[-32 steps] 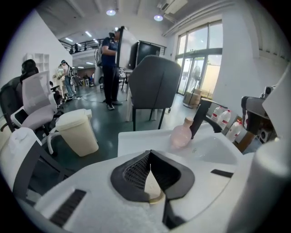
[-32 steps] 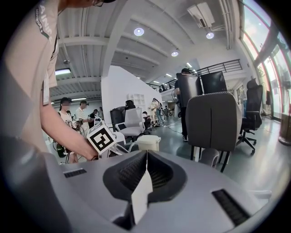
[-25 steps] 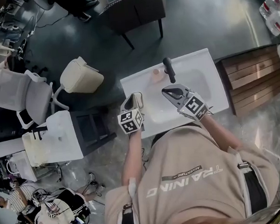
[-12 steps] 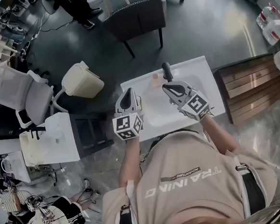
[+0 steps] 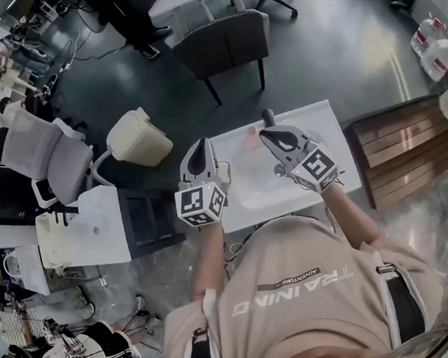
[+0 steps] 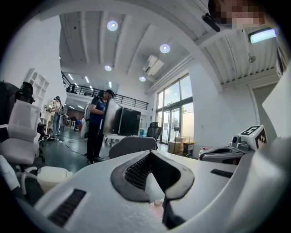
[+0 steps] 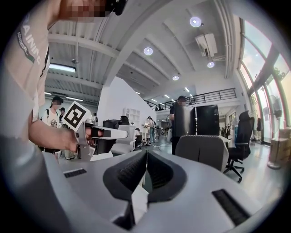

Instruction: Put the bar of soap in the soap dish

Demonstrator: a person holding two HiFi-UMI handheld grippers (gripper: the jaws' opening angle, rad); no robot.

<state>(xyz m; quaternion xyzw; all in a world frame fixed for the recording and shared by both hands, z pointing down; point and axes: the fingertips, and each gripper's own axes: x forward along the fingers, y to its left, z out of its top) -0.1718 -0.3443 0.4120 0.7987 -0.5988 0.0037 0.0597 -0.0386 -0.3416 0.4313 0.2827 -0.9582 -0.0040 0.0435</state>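
Head view: person stands at a white washbasin [image 5: 330, 131], one gripper in each hand, both held above the basin and pointing away from the body. Left gripper [image 6: 150, 153]: jaws clenched, pad tips meeting, nothing between them. Right gripper [image 7: 146, 153]: jaws likewise pressed together at the tips, only a thin slit lower down between the pads, nothing grasped. Bar of soap [image 5: 251, 133]: small pink piece on the basin's far rim, just beside the black faucet [image 5: 268, 117], between the two gripper tips as seen from above and touched by neither. Soap dish: cannot be made out; unclear whether one sits under the soap. Left gripper view shows a pink patch low in the gap under its jaws. Beyond the basin: dark chair [image 5: 225, 43], cream bin [image 5: 138, 137].
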